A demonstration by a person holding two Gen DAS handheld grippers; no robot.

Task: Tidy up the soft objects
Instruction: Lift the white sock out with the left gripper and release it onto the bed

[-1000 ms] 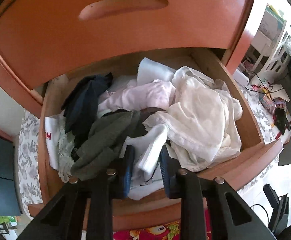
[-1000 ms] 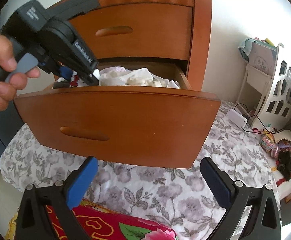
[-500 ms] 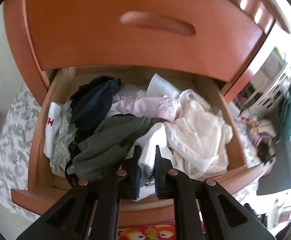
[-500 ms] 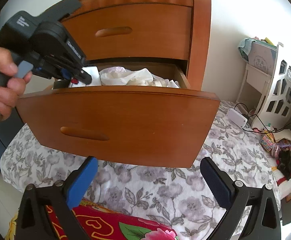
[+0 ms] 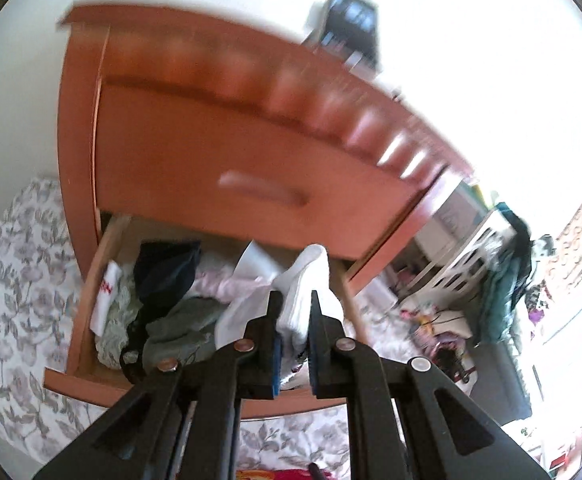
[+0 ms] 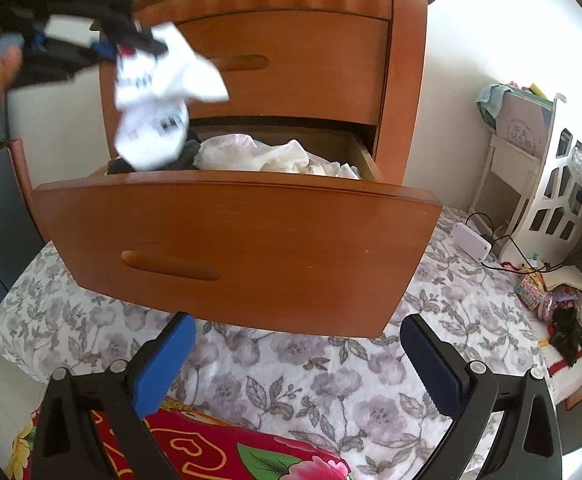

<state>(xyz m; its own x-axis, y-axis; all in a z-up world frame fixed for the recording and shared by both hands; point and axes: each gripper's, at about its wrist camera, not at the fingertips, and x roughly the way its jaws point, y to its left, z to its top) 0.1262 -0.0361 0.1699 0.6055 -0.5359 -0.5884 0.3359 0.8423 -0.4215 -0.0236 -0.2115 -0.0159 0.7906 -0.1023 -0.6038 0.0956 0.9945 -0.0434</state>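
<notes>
Right tool (image 6: 295, 354): blue-padded fingers stood wide apart with nothing between them, low in front of the open wooden drawer (image 6: 235, 248), over the grey-flowered bed cover (image 6: 371, 384).
Left tool (image 5: 293, 344): fingers were pressed together on the white printed cloth item (image 5: 305, 292); in the right wrist view the same tool (image 6: 131, 46) was above the drawer's left end.
Cloth position: the white printed item (image 6: 159, 96) hung clear above the drawer, its lower end near the pile but, as far as the blur allowed, not touching.
Drawer contents: a dark navy garment (image 5: 167, 276), a grey-green garment (image 5: 183, 326), a pale pink piece (image 5: 219, 284) and cream lacy fabric (image 6: 275, 156).
Doing it well: raise until the tail clears the drawer front, keep the clamp firm, and move slowly so it drags nothing out.
</notes>
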